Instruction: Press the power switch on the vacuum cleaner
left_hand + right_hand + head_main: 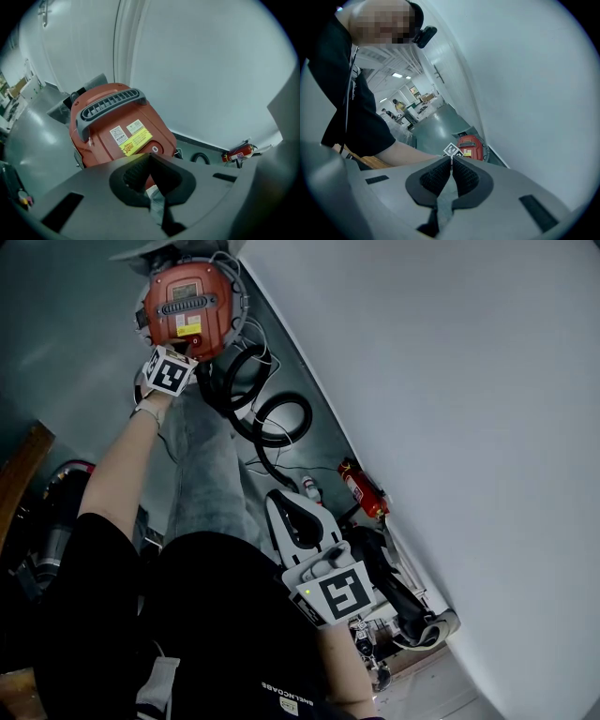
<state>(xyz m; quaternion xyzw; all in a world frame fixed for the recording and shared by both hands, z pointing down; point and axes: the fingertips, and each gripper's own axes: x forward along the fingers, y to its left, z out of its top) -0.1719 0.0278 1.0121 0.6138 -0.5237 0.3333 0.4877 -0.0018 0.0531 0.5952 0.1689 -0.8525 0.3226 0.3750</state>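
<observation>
The red vacuum cleaner [117, 136] sits on the floor by the wall, straight ahead of the left gripper [149, 158]. That gripper's jaws are pressed together, with nothing between them, and their tips are just beside the oval power switch [154, 149]. To its right, along the wall, lie a coiled black hose [272, 418] and a fire extinguisher [239, 152]. The right gripper [451, 159], its jaws also closed and empty, is held well back.

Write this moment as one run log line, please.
left gripper: shut, tips at power switch of red vacuum cleaner, contact unclear | right gripper: shut, empty, near body

Nothing legible — vacuum cleaner [102, 137] stickers [136, 142] blurred.
</observation>
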